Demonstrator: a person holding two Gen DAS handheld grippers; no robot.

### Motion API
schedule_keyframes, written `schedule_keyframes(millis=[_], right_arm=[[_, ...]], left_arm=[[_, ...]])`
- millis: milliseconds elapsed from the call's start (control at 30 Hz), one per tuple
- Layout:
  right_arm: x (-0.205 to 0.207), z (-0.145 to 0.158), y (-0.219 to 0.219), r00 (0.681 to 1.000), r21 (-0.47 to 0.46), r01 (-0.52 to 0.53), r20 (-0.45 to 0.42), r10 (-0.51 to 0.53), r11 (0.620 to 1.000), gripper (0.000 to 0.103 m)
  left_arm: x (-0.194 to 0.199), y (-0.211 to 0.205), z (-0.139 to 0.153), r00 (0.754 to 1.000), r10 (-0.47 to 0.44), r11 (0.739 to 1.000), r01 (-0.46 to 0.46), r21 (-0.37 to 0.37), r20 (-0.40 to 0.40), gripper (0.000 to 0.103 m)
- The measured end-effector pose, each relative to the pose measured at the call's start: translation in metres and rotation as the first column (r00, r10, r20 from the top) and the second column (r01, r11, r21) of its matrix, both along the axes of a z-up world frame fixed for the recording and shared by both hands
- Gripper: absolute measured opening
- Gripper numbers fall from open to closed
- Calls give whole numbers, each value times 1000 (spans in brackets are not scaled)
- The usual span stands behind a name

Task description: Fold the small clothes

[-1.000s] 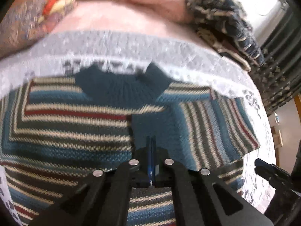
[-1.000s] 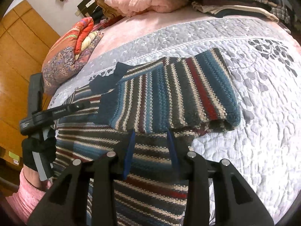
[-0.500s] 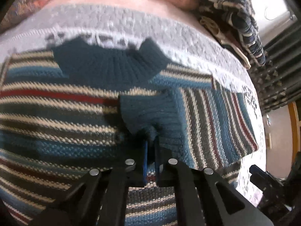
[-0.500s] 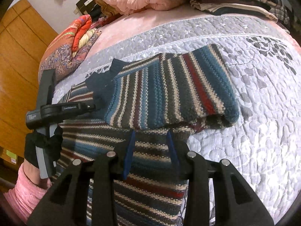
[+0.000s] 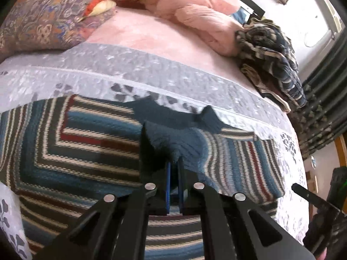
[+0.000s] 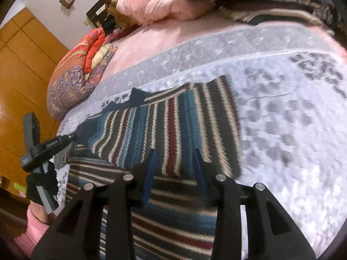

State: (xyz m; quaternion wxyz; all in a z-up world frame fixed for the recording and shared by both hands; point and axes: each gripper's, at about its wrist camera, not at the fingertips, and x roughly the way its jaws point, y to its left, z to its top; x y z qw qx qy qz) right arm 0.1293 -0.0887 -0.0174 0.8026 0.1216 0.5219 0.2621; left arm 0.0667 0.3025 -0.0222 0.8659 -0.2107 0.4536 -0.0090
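Left wrist view: the left gripper (image 5: pixel 174 169) has its blue pads (image 5: pixel 167 184) drawn close together, pinching a lifted peak of dark teal knit, the cuff (image 5: pixel 173 143) at the end of a sleeve (image 5: pixel 234 164). That sleeve belongs to the striped sweater (image 5: pixel 71 151), which lies spread on the grey quilt (image 5: pixel 151 73) of a bed. The sleeve runs from the pinched cuff away to the right, folded across the chest, with its long axis roughly crosswise to the body. The collar (image 5: pixel 173 114) sits just beyond the cuff, toward the pink blanket (image 5: pixel 195 15) and the patterned pillow (image 5: pixel 47 19). A plaid pile (image 5: pixel 273 49) lies at the far right.

Right wrist view: the right gripper (image 6: pixel 174 169) stands with a wide gap between its blue pads (image 6: pixel 149 177), holding nothing. It hovers low over the near edge of the folded sleeve (image 6: pixel 173 130), whether touching it I cannot tell. The sweater's body (image 6: pixel 164 223) stretches toward the camera under the fingers. At the left, a gloved hand (image 6: pixel 41 184) with a pink cuff holds the other tool (image 6: pixel 45 149), its tip at the sleeve's end.

The coming move likely turns on the left side: it alone holds cloth, and the cuff lies straight ahead of it, near the sweater's midline.
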Motion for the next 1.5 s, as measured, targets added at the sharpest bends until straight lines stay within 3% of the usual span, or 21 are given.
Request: schedule_keyframes(millis=[133, 367, 533, 633, 733, 867, 1200, 1500], right_arm=[[13, -25, 18, 999, -55, -8, -54, 5, 998, 35], [10, -65, 28, 994, -108, -20, -107, 9, 994, 31], [12, -66, 34, 994, -136, -20, -112, 5, 990, 31], [13, -53, 41, 993, -168, -24, -117, 4, 985, 35], [7, -29, 52, 996, -115, -45, -82, 35, 992, 35], [-6, -8, 84, 994, -84, -100, -51, 96, 991, 35], [-15, -43, 133, 985, -188, -151, -114, 131, 970, 35], [-20, -67, 129, 988, -198, -119, -121, 97, 973, 33]], left_arm=[[0, 15, -19, 999, 38, 999, -37, 27, -38, 5], [3, 21, -65, 992, 26, 998, -19, 57, -122, 6], [3, 25, -61, 992, 18, 999, -13, 45, -129, 13], [-3, 29, -40, 994, 40, 994, -29, 103, -102, 20], [-10, 28, -16, 998, 39, 988, -32, 150, -41, 20], [-11, 11, 5, 1000, -18, 994, 18, 108, 0, 23], [-1, -25, -52, 988, -69, 985, 89, 149, -134, 23], [-7, -23, -63, 992, -86, 983, 100, 151, -96, 24]])
